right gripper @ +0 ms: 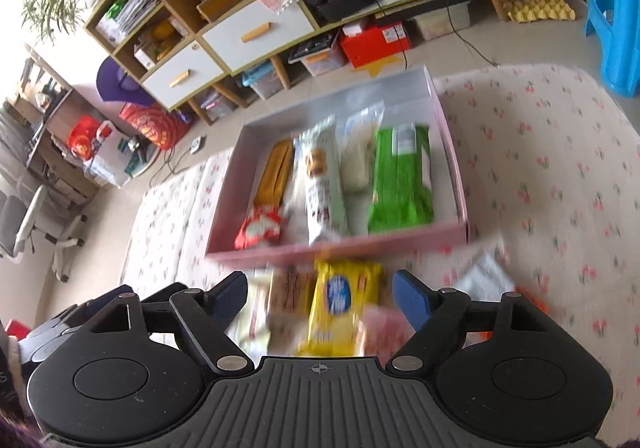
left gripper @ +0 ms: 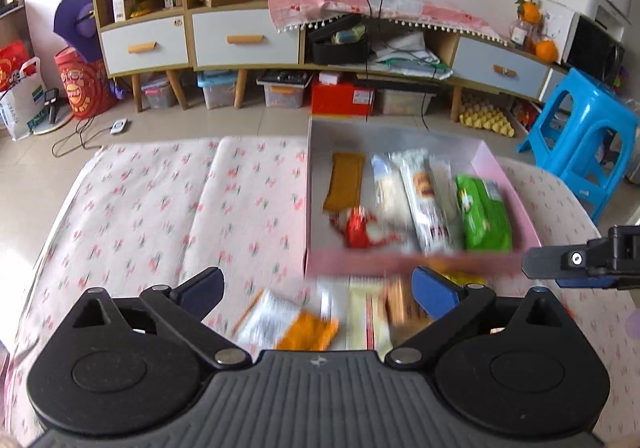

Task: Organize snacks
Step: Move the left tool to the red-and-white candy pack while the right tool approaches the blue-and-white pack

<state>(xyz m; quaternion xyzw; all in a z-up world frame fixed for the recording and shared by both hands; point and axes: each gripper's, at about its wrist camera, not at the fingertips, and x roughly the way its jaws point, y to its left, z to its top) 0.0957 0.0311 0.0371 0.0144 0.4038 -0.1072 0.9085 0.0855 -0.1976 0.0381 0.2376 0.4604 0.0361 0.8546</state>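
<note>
Your box sits on the desk, far side from you. In it, packets lie side by side, left to right in the right wrist view: flat bar, long packet, small packet, wide packet. A crumpled wrapper lies at the near-left corner. Loose packets lie on the desk just before the box's near wall (blurred). A stool stands right of the desk.

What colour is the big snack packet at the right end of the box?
Bright green, with a white label patch; the green snack packet in the pink box shows best in the right wrist view.
</note>
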